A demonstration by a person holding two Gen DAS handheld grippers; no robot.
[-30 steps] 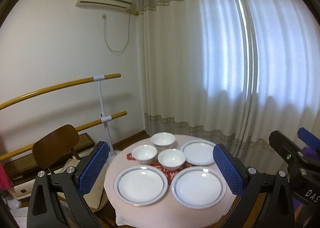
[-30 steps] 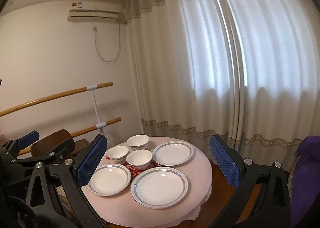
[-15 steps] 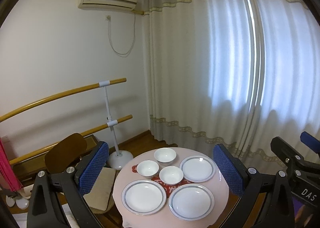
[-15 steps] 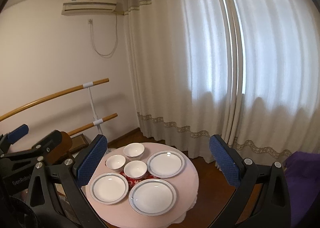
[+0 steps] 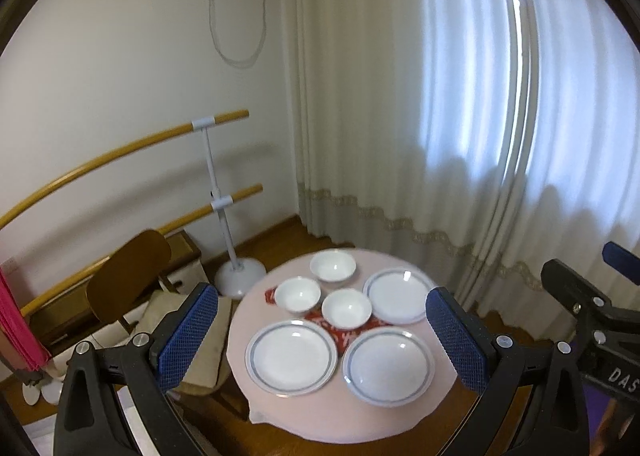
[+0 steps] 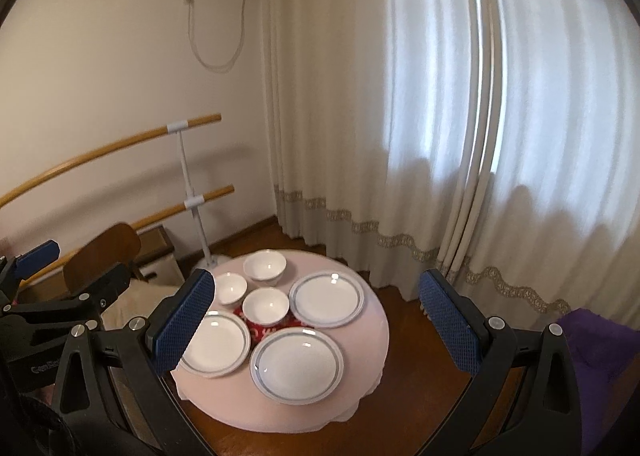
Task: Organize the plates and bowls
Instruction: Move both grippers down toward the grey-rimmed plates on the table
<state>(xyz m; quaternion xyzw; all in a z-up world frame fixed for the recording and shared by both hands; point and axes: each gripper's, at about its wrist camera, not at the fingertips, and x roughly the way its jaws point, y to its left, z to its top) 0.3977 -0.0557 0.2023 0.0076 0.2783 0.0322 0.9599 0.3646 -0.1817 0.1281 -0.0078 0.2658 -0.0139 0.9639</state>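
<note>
Blue-padded and spread wide, the left claw (image 5: 322, 340) and the right claw (image 6: 316, 322) hang empty, high above a small round bench draped in pale pink cloth (image 5: 320, 416), well apart from everything on it. Between the left claw's fingers lie three white plates with grey-blue rim bands: one near left (image 5: 291, 357), one near right (image 5: 388, 365), one farther right (image 5: 398, 295). Three plain white bowls cluster behind them, the far one (image 5: 333, 265), the left one (image 5: 297, 294) and the middle one (image 5: 346, 308) sitting on a red patterned mat (image 5: 352, 332).

A second ago the bench filled the lower part of both views; half a second ago it had shrunk and sunk. Now it sits slightly larger and nearer the middle again, with slight blur on the crockery suggesting the claws are moving. Both appear to have drawn back and begun closing in again. No plate or bowl has shifted; nothing is stacked, so the sorting looks not yet begun.

Beyond stand a brown wooden chair (image 5: 128, 272), wooden ballet barres on a white stand (image 5: 216, 192) and long cream curtains (image 5: 400, 96).
</note>
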